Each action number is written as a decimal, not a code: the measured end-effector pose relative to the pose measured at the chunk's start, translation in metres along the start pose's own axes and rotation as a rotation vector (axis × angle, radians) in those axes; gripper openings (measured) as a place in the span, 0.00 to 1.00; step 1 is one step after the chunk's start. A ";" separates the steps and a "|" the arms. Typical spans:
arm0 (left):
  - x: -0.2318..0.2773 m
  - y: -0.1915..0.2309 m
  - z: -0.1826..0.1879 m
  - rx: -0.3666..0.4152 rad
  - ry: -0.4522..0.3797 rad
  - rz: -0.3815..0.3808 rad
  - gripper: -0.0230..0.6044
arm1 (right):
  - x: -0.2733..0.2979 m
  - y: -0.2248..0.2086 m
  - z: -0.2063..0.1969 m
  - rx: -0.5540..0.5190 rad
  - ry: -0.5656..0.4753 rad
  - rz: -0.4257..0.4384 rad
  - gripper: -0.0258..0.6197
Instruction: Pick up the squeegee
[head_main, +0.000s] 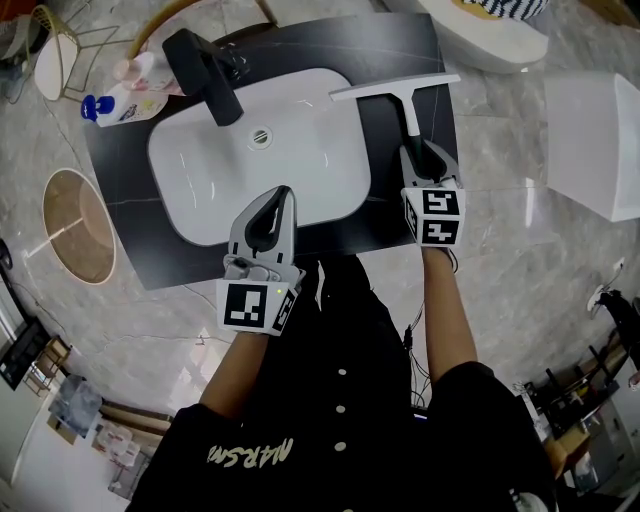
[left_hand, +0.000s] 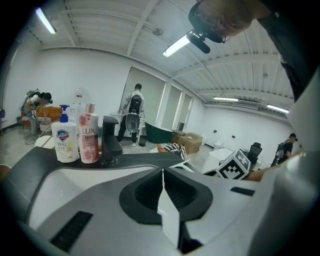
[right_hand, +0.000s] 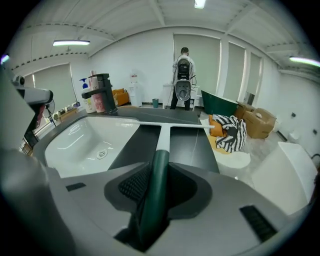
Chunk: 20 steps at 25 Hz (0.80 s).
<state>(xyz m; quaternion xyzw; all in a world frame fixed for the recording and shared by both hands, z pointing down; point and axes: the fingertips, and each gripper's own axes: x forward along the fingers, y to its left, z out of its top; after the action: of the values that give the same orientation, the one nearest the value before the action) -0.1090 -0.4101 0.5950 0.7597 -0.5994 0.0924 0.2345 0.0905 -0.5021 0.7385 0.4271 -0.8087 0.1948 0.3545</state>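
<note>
The squeegee (head_main: 404, 100) lies on the right part of the dark table (head_main: 112, 172), just beside the right rim of the white sink (head_main: 165, 160). Its white blade lies crosswise toward the table's far right corner. Its neck and dark green handle run back toward the near edge.

The right tool (head_main: 420, 155) comes in from the near edge, in line with the handle, tilted downward. In the right gripper view the green handle of the squeegee (right_hand: 161, 137) runs straight up the middle between the two jaws, and both ribbed pads sit against it, so this tool is closed on the handle. The blade end rests on the table.

The left tool (head_main: 281, 193) hangs over the near rim of the sink, well apart from the squeegee. Its jaws are pressed together, with nothing between them.

A black faucet (head_main: 205, 72) and two bottles (head_main: 122, 104) stand by the far left corner.
</note>
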 end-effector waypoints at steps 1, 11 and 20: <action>0.000 0.000 0.000 -0.001 0.001 0.001 0.07 | 0.000 0.000 0.000 0.015 -0.006 0.005 0.19; -0.002 -0.001 0.016 0.016 -0.027 0.001 0.07 | -0.011 -0.003 0.014 0.031 -0.024 -0.007 0.18; -0.007 -0.004 0.055 0.040 -0.089 0.007 0.07 | -0.050 0.009 0.068 0.009 -0.141 -0.016 0.18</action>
<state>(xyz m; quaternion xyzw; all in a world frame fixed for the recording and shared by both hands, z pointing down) -0.1145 -0.4292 0.5429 0.7656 -0.6099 0.0711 0.1920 0.0745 -0.5108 0.6556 0.4479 -0.8272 0.1649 0.2964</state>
